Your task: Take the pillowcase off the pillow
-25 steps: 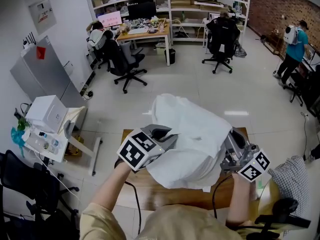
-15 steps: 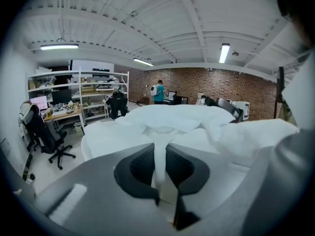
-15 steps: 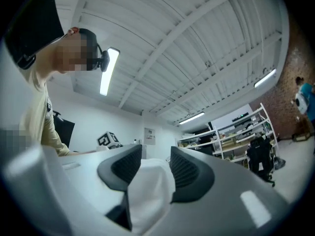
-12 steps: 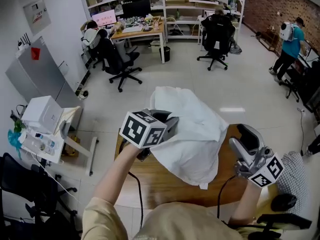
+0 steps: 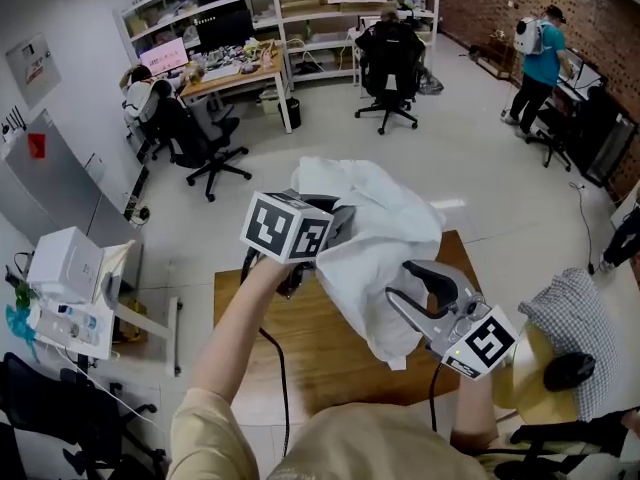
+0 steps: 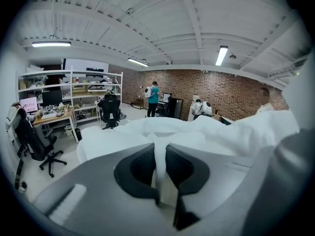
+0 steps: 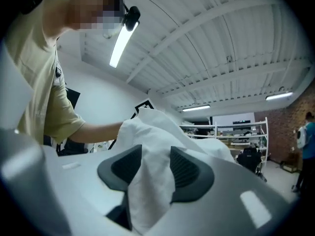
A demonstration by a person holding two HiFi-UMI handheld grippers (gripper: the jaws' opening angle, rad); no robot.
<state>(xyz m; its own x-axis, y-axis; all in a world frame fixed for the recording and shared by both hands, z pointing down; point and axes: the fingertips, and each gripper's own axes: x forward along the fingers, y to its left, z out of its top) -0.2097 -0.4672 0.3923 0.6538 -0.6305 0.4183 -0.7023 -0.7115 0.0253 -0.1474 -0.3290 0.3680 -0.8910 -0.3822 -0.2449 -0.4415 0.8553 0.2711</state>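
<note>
Wooden table [image 5: 300, 353] lay below both grippers. Your left gripper [image 6: 160, 167] was clamped on a fold of the white pillowcase [image 5: 385, 233], which hung from it above the table. Your right gripper [image 7: 156, 168] had just been opening its jaws. They stood apart, lower than the left gripper, with loose pillowcase fabric between them.

Open office with pale glossy floor [image 5: 450, 158], red brick wall [image 5: 600, 8] at right, white shelving [image 5: 300, 8] at back, black office chairs [image 5: 390, 48], cluttered work table [image 5: 235, 73], wooden desk [image 5: 320, 358] up front, white beamed ceiling [image 6: 162, 28] with tube lights [image 6: 221, 55].
</note>
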